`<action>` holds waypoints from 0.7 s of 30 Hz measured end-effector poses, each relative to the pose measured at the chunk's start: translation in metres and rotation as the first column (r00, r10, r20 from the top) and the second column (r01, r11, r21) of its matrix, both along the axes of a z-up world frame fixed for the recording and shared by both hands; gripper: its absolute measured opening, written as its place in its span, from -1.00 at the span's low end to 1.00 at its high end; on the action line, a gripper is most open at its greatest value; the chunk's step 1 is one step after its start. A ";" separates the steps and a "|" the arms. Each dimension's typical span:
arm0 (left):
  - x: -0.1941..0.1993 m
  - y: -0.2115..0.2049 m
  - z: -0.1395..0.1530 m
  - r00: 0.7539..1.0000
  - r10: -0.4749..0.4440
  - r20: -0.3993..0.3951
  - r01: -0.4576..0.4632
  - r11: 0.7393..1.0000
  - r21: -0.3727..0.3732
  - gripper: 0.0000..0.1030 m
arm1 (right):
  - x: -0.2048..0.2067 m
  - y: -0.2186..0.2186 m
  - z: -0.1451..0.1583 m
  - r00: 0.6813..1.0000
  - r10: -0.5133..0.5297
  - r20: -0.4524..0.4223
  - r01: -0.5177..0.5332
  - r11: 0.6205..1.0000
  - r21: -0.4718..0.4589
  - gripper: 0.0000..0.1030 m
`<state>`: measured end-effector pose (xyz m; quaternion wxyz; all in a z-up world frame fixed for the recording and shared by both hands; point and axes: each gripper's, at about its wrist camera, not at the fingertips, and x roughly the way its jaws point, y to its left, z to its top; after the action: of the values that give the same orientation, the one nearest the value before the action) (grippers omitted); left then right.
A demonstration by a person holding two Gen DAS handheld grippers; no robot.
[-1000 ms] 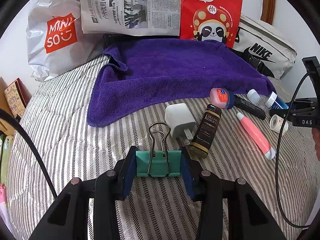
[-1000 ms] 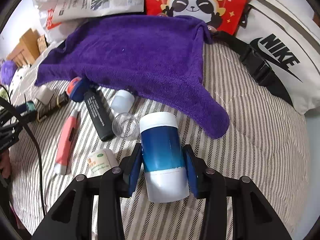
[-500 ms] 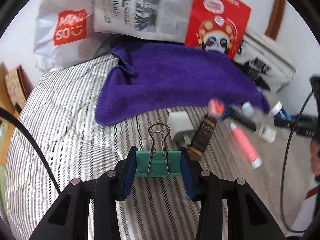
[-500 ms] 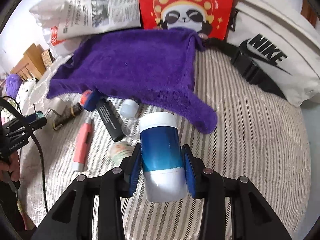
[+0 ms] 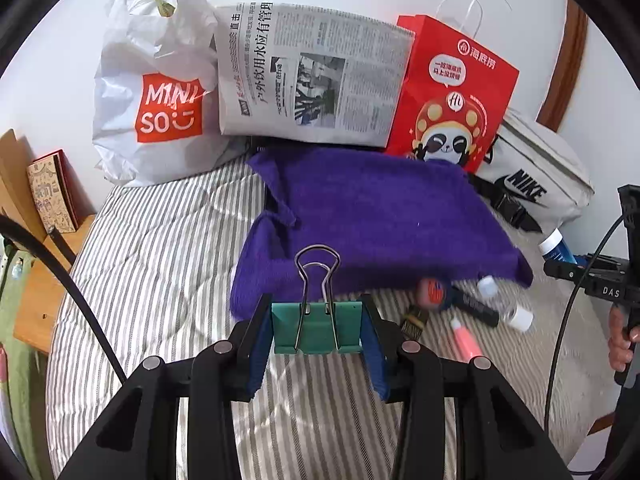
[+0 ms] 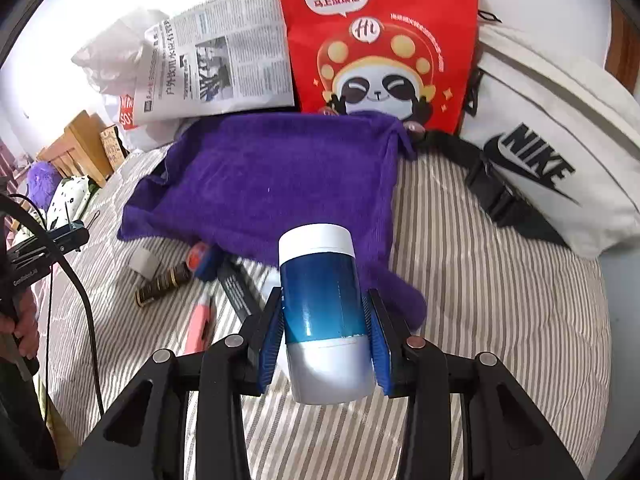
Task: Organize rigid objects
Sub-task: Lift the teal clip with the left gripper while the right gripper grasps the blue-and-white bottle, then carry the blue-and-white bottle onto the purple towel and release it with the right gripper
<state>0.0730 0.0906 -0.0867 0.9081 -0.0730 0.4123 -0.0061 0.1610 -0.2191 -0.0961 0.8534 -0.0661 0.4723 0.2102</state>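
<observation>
Left claw (image 5: 318, 330) clamps green binder clip (image 5: 316, 330) above striped bed (image 5: 160, 248); purple towel (image 5: 372, 224) behind.

My left wrist camera sits just behind my left gripper (image 5: 318, 334), looking forward and steeply down along its fingers. Straight ahead of the fingers lies the purple towel (image 5: 372, 220); beyond it, a newspaper (image 5: 316, 80) and a red panda bag (image 5: 452, 92) stand against the wall. Far right of the fingers, at the frame edge, my right gripper's body (image 5: 600, 280) shows.

My right wrist camera sits the same way behind my right gripper (image 6: 324, 328), angled down, closer to the towel (image 6: 272, 184). Left of its fingers, my left gripper (image 6: 60, 236) shows at the edge.

Both views share the towel, newspaper (image 6: 216, 68), panda bag (image 6: 380, 40), Nike bag (image 6: 552, 152) and striped bedding (image 6: 500, 300).
</observation>
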 end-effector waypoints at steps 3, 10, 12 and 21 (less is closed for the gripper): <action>0.009 0.002 0.004 1.000 -0.003 0.007 0.003 1.000 -0.012 -0.24 | 0.009 0.003 0.005 1.000 0.004 0.011 -0.004 1.000 -0.005 -0.24; 0.037 0.008 0.007 1.000 -0.017 0.023 0.019 0.997 -0.080 -0.24 | 0.038 0.009 0.010 1.000 -0.002 0.027 0.002 1.000 -0.009 -0.24; 0.048 0.008 0.005 1.000 -0.020 0.022 0.021 0.997 -0.076 -0.24 | 0.047 0.011 0.010 1.000 -0.004 0.026 0.005 1.000 -0.006 -0.24; 0.090 0.015 -0.009 1.000 -0.022 -0.011 0.021 0.993 -0.112 -0.24 | 0.097 0.027 -0.006 1.000 -0.005 0.008 0.005 0.999 -0.040 -0.24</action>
<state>0.1630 0.1060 -0.0957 0.8998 -0.1194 0.4178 -0.0385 0.2579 -0.1917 -0.1024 0.8543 -0.0826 0.4733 0.1985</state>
